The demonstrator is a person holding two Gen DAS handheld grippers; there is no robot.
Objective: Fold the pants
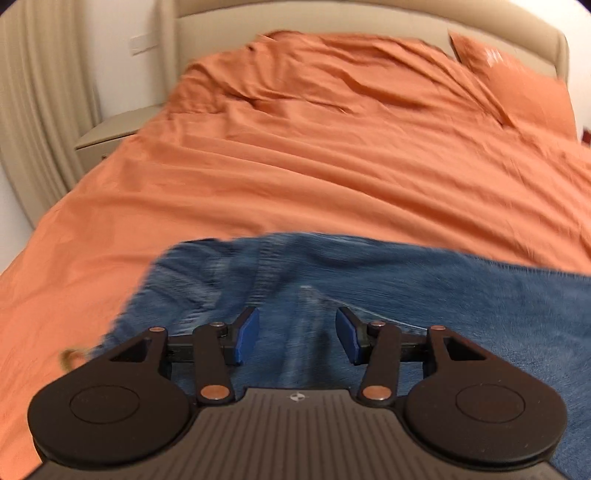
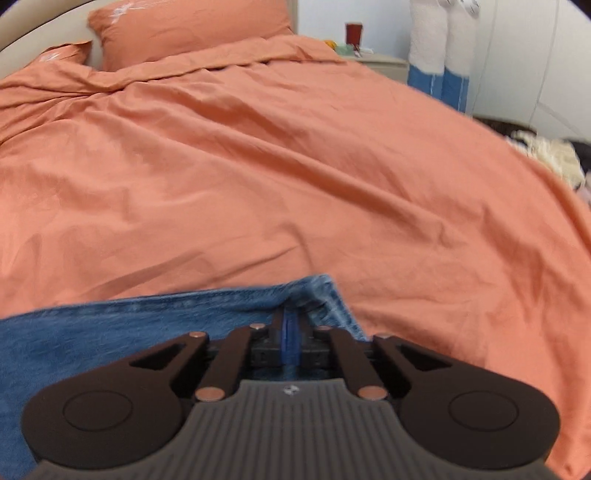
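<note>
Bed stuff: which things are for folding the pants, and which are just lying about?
For the job: jeans; left gripper, open; right gripper, shut on the jeans' edge.
Just about: orange duvet, pillows, red cup, nightstand.

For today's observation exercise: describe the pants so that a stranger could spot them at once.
Find the big bed under the orange duvet. At its near edge lie the pants, by the right gripper. They alone are blue denim against plain orange bedding.
</note>
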